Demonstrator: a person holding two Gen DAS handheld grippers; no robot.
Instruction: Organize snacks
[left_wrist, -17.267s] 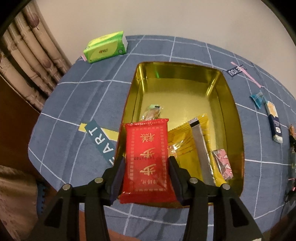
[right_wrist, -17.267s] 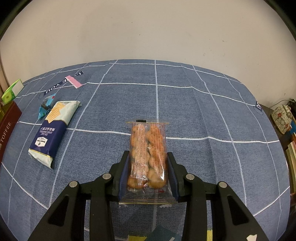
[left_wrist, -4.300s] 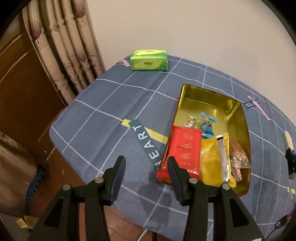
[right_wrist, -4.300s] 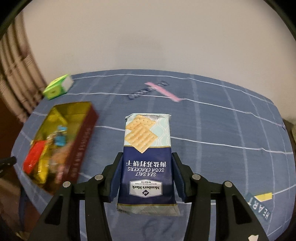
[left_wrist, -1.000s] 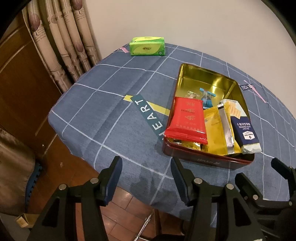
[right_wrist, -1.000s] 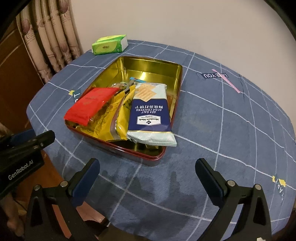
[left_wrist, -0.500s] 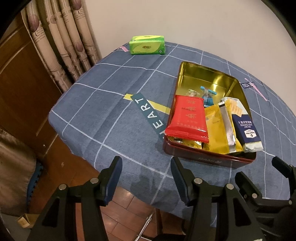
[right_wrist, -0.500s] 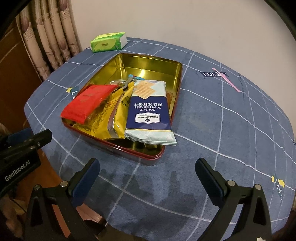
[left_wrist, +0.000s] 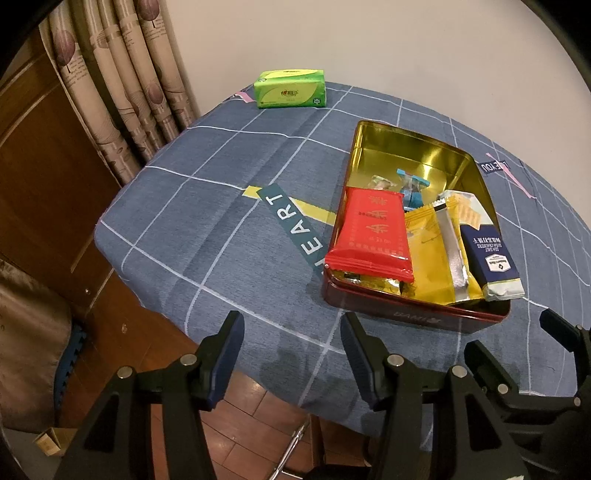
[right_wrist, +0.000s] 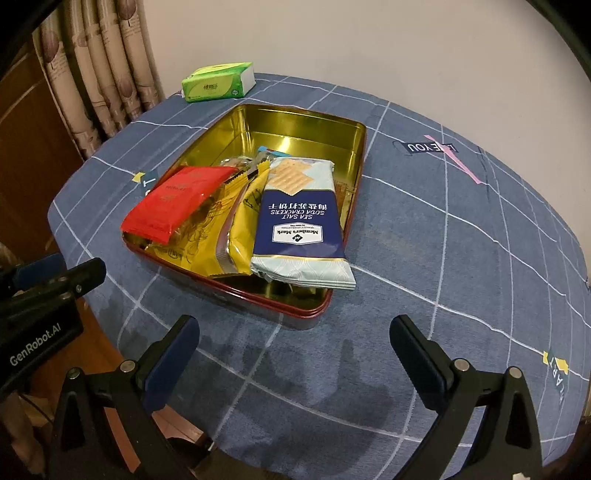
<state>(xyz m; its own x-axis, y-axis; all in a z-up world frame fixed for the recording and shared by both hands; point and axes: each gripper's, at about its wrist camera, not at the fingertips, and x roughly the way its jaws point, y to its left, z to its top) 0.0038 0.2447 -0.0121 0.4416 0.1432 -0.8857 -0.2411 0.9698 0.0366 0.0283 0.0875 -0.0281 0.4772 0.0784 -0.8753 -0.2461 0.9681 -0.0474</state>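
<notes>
A gold-lined tin with dark red walls (left_wrist: 417, 314) (right_wrist: 295, 122) sits on the blue checked tablecloth. It holds a red packet (left_wrist: 373, 232) (right_wrist: 177, 201), yellow packets (left_wrist: 432, 254) (right_wrist: 242, 218), a navy and pale blue soda cracker pack (left_wrist: 487, 258) (right_wrist: 301, 229) and small sweets (left_wrist: 410, 188) at the back. My left gripper (left_wrist: 291, 332) is open and empty, over the table's near edge, left of the tin. My right gripper (right_wrist: 295, 336) is wide open and empty, just in front of the tin.
A green tissue pack (left_wrist: 290, 88) (right_wrist: 218, 85) lies at the table's far left by the curtains (left_wrist: 122, 85). The table edge drops to a wooden floor (left_wrist: 273, 417) below the left gripper. The left gripper's body (right_wrist: 44, 295) shows at the right wrist view's left.
Both grippers have drawn back slightly from the tin and stay open. The snacks in the tin have not moved.
</notes>
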